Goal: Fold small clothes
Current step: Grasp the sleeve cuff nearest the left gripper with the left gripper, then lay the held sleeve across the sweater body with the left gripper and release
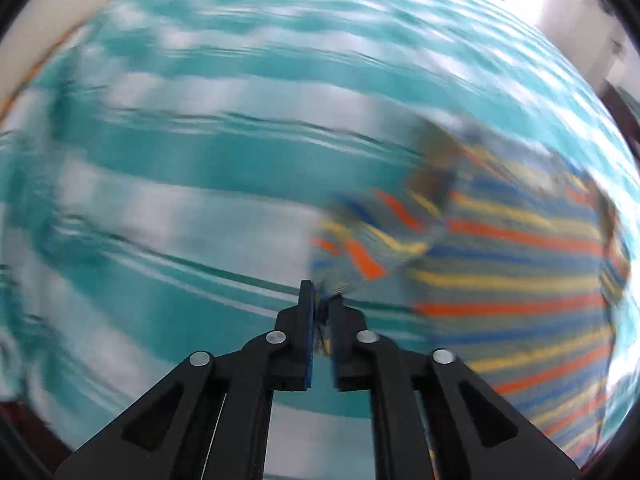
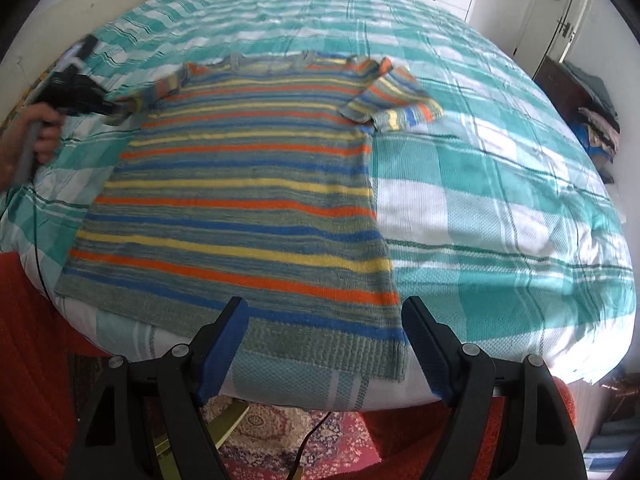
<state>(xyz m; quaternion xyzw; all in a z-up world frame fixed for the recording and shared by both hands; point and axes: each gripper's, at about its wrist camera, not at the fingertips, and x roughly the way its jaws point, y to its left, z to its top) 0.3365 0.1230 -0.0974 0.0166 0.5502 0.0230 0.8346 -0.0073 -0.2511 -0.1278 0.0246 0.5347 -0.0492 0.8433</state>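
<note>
A bed [image 2: 500,208] with a teal-and-white checked cover fills most of the right wrist view. A striped knitted sweater [image 2: 240,200], banded in grey-green, orange, yellow and blue, lies flat on the cover, its hem at the near edge and its neck at the far side. Its right sleeve [image 2: 396,96] is folded back on itself beside the shoulder. Its left sleeve [image 2: 160,88] stretches out to the left, where its end meets the left gripper [image 2: 110,108], carried by a person's hand [image 2: 40,132] at the left edge of the bed. In the blurred left wrist view that gripper's jaws stand nearly together with striped knit between the pads, so it appears clamped on the sleeve's end. The right gripper [image 2: 324,328] hangs over the near hem with its jaws wide apart, and nothing is between its blue pads [image 2: 428,356]. A patterned rug [image 2: 280,432] shows below the bed.
</note>
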